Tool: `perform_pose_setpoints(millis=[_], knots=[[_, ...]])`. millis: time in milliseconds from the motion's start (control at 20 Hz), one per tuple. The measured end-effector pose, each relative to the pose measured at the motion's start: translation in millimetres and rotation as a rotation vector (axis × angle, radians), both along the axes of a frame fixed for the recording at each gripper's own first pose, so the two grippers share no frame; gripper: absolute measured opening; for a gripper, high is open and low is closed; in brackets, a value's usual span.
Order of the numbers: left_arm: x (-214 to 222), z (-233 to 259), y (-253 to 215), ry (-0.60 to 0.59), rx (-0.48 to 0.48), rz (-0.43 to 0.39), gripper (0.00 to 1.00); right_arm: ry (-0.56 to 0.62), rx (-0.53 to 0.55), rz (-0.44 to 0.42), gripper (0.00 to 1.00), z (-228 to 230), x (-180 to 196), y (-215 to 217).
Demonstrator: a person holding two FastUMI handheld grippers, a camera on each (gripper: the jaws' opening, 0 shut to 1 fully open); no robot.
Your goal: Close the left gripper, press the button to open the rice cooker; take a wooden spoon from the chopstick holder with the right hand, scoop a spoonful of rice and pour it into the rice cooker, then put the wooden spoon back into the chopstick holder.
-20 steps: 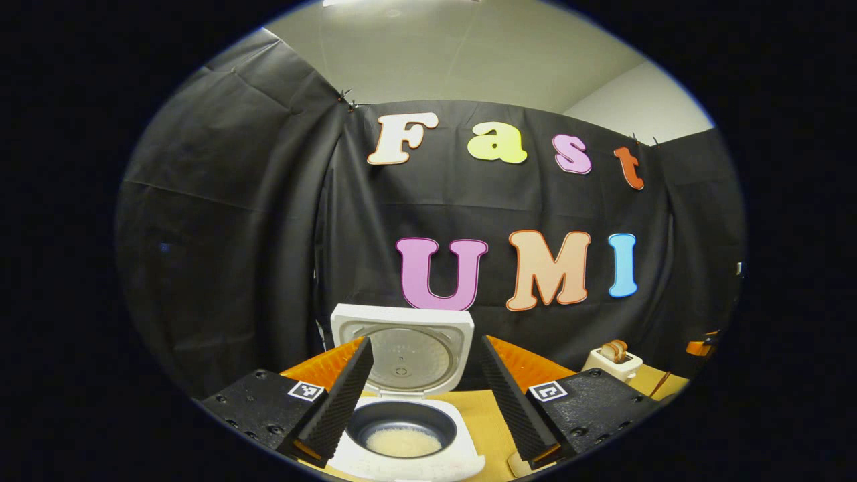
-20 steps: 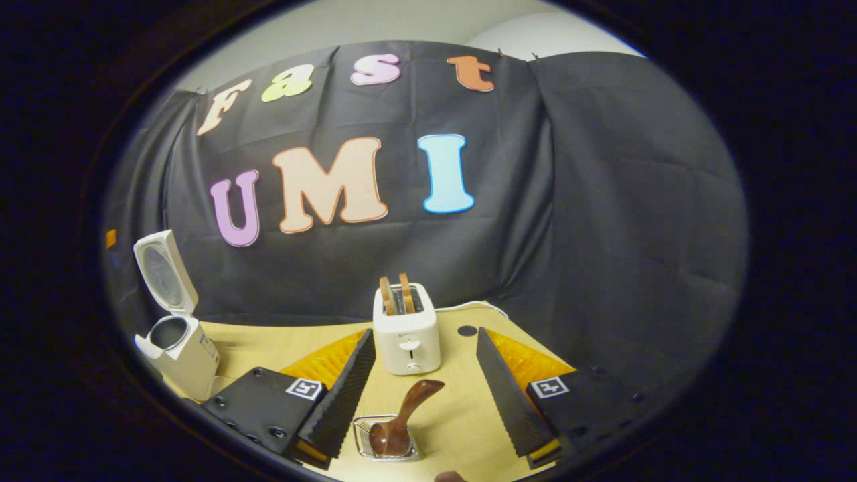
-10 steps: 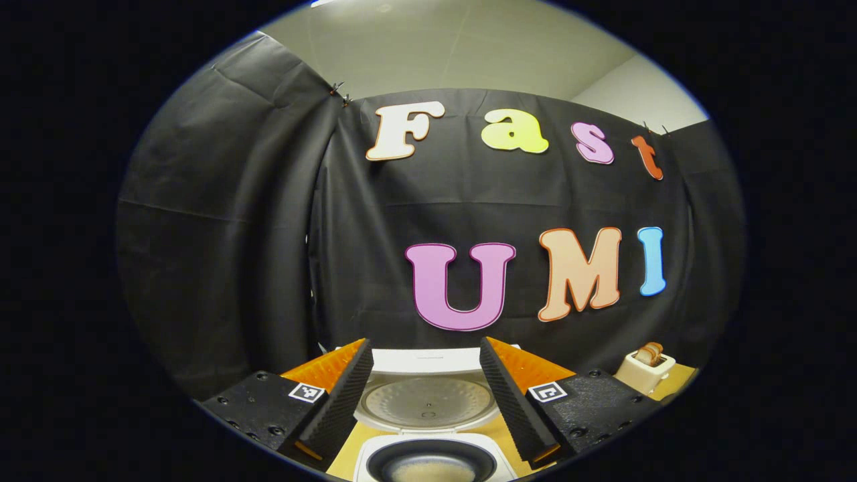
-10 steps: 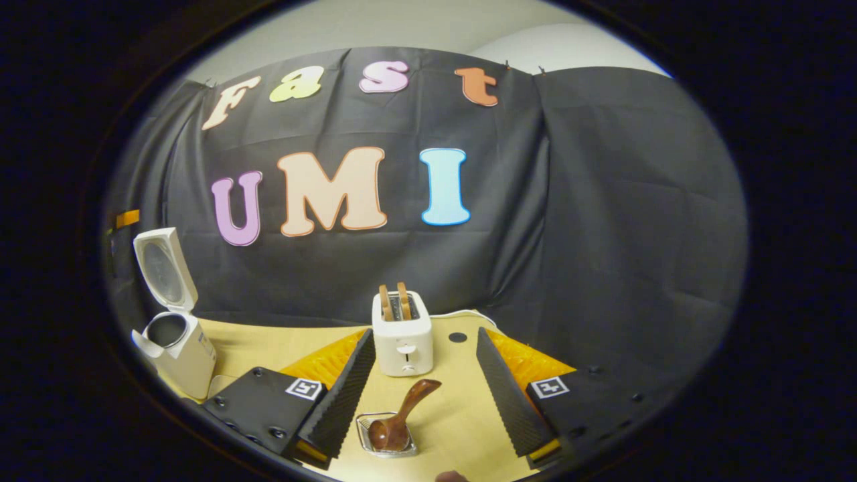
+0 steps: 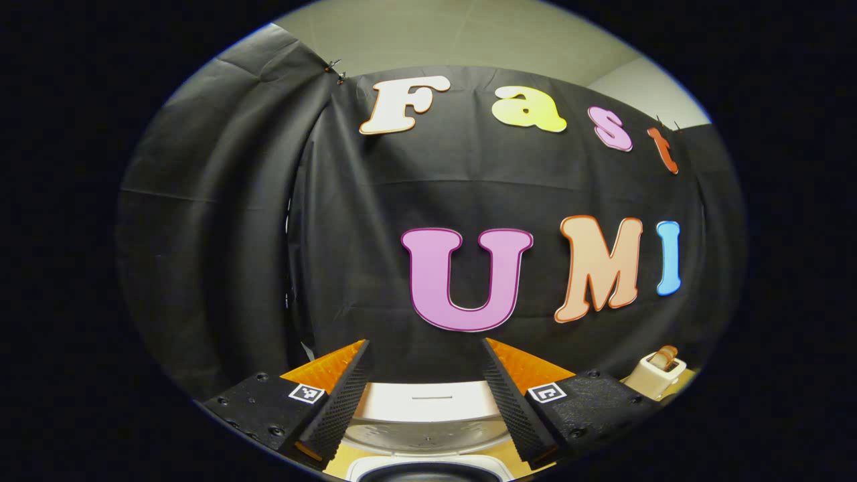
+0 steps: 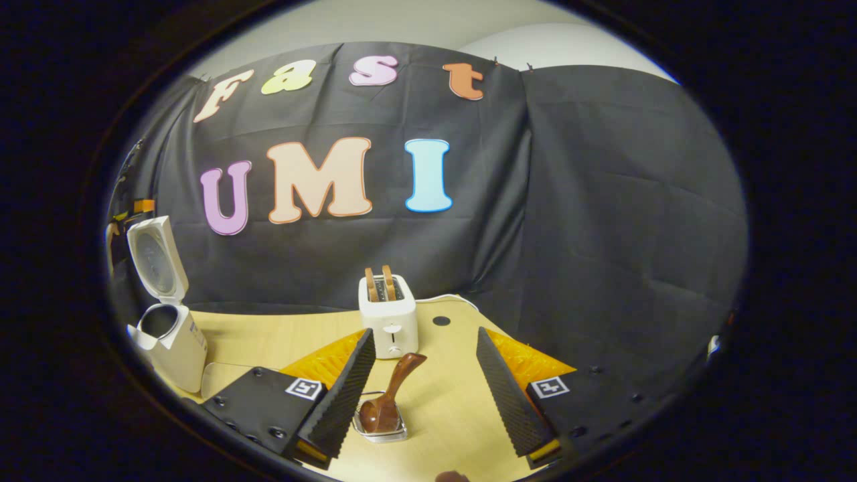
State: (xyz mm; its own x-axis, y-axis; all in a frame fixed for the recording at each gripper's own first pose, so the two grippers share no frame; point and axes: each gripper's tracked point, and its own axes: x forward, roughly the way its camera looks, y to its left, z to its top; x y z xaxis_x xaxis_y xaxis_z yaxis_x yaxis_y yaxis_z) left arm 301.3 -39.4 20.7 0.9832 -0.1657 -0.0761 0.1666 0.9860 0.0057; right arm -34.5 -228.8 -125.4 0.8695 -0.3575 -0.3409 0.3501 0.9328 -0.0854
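White plastic rice cooker [image 6: 164, 314], lid up, stands far left, while the dark wooden spoon [image 6: 385, 402] now sits in the wire chopstick holder [image 6: 383, 432]; both the right gripper [image 6: 425, 395] and left gripper [image 5: 425, 402] are spread, retreating, suggesting task completion.

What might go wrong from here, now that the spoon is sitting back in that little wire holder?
Two things, I'd guess. The wooden spoon leans at a slant in the low chopstick holder, so it could tip out or drag the holder over if the open right gripper brushes it. And the rice cooker stands open just under the open left gripper; a careless dip could knock its raised lid.
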Motion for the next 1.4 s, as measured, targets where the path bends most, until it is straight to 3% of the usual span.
perform_pose_setpoints(millis=[350,800,850,1400], knots=[[0.0,-18.7,1.8,0.064,0.028,0.010,0.94,-0.015,-0.003,0.040,0.95,7.0,12.0,15.5],[-62.8,-27.4,6.1,0.069,0.020,0.023,0.96,-0.028,0.047,0.194,0.98,0.0,48.8,63.1],[-70.5,-29.9,8.3,0.076,0.017,0.026,0.95,-0.030,0.056,0.205,0.94,-0.3,51.1,66.2],[-152.2,-79.8,14.8,0.154,0.023,0.050,0.96,-0.012,0.097,0.323,0.98,-8.3,66.7,103.1]])
